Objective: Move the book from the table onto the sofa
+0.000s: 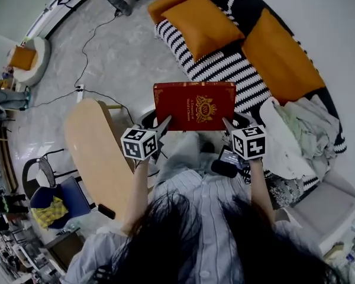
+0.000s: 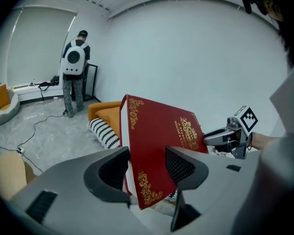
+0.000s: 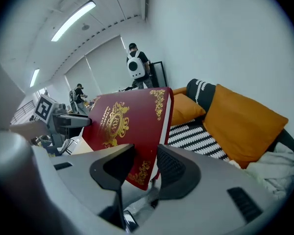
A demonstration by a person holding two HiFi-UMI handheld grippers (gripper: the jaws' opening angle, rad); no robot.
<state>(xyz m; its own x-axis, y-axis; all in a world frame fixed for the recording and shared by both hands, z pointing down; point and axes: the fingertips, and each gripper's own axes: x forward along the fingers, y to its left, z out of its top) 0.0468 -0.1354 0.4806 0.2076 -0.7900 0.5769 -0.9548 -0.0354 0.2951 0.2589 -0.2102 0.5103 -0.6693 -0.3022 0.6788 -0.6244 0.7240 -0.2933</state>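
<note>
**Tongs.** The left tongs [image 1: 164, 123] are clamped on the lower left corner of the book [image 1: 194, 105]. In the left gripper view the spine edge and red cover stand between the jaws, and the pads bear on them. The right tongs [image 1: 228, 123] grip the lower right corner in the same way. In the right gripper view the cover's gilt corner sits between the jaws, which stand fairly wide because of the book's thickness. Neither pair holds anything else.

**Task object.** The book is a red hardback with gold ornament. It spans the gap between the two pairs of tongs and is carried clear of any surface. Its cover is tilted up towards the head camera and its far edge points away from the person.

**Surroundings.** The desk [image 1: 94, 152], a pale wooden top, lies to the outer side of the left tongs and below them, and the book does not touch it. The sofa [image 1: 228, 70], with its black-and-white striped seat, lies directly beyond the tips of both tongs. An orange cushion [image 1: 201, 22] rests further out on it. A heap of clothes [image 1: 293, 135] occupies the sofa on the outer side of the right tongs.

**Progress.** The pickup is judged complete, since the book is off the desk and held in the air. The carry appears well advanced, with the striped seat open just ahead. Two steps remain: lowering the book onto the free seat area short of the cushion and clear of the clothes, and releasing both grips.
</note>
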